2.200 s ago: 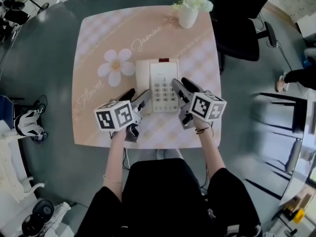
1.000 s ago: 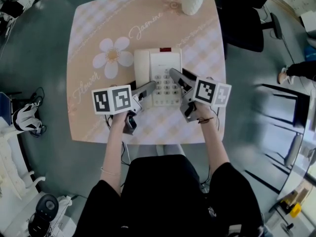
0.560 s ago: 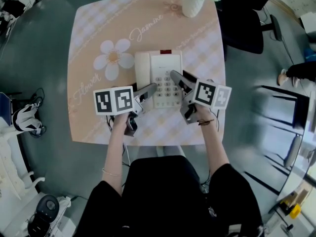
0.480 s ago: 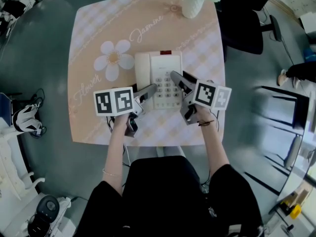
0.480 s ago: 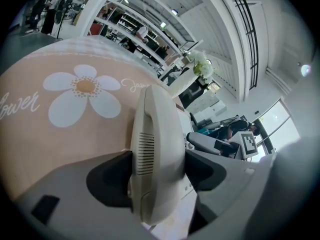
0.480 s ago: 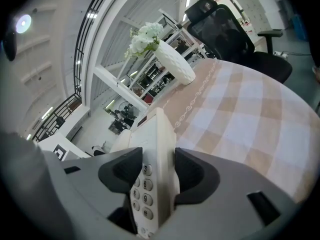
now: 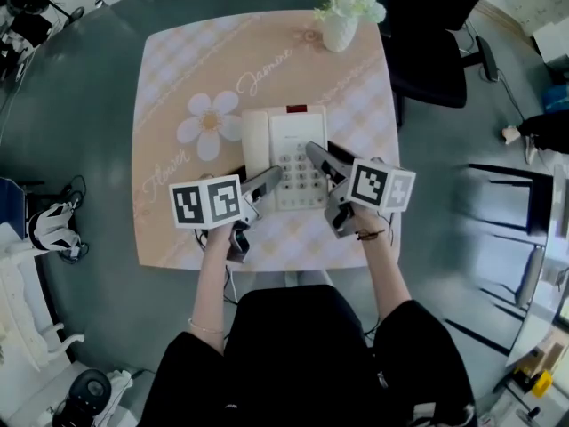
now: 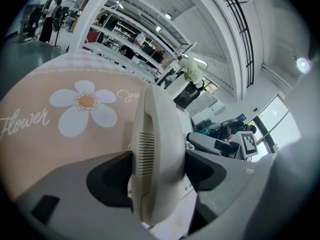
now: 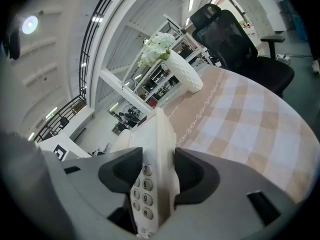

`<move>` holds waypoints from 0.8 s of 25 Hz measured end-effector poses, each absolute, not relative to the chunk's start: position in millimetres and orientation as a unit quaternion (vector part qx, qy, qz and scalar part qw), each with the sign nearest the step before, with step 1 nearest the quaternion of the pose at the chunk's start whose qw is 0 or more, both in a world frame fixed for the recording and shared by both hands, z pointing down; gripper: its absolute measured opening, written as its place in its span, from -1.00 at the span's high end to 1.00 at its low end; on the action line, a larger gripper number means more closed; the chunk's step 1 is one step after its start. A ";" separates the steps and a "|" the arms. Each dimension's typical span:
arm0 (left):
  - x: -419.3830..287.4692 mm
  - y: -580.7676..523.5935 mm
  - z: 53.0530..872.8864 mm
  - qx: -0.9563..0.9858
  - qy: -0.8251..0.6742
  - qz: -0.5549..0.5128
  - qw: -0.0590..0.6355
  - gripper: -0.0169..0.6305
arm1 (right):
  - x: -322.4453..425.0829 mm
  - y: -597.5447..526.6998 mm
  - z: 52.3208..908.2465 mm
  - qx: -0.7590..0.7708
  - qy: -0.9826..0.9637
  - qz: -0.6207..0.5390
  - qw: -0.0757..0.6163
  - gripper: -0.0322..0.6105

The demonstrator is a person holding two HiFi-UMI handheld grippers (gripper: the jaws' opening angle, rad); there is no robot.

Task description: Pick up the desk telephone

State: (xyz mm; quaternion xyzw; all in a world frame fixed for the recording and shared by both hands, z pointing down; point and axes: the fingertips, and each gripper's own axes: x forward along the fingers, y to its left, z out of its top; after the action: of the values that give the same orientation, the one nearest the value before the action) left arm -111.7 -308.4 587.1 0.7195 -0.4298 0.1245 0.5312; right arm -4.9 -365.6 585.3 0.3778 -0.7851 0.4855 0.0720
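**Clamping the desk telephone from both sides**

Nearest the camera, the person's two forearms reach out over the near edge of the table, one gripper in each hand. The left gripper is clenched on the handset: its two dark pads press on either side of the cream shell, with the slotted earpiece grille facing the left pad. The right gripper is closed on the right edge of the phone's base. Its pads pinch the thin cream rim, and the keypad digits run down just beside the left pad.

From the head view, the desk telephone sits in the middle of the table between the two grippers. The handset lies in its cradle along the left side, and a small red patch shows at the far edge. Whether the base is clear of the tabletop, I cannot tell.

Just beyond the phone's left side, a white daisy print lies flat on the peach checked cloth. Farther back, a white vase of pale flowers stands near the far right corner, well apart from the phone. Past that corner, a black office chair stands on the grey floor.
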 end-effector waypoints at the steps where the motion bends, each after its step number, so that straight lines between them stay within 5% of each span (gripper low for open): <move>1: -111.9 -307.2 583.2 0.721 -0.431 0.123 0.529 -0.03 | -5.2 -364.5 581.1 0.378 -0.786 0.484 0.071 0.31; 20: -112.6 -280.1 512.8 0.740 -0.446 0.095 0.494 -0.03 | -6.1 -340.3 504.5 0.371 -0.815 0.443 0.045 0.32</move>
State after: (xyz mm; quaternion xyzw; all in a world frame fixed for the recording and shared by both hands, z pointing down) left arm -112.6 -280.1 512.8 0.7403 -0.4465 0.0951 0.4936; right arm -6.1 -340.3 504.5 0.3707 -0.8151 0.4429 0.0448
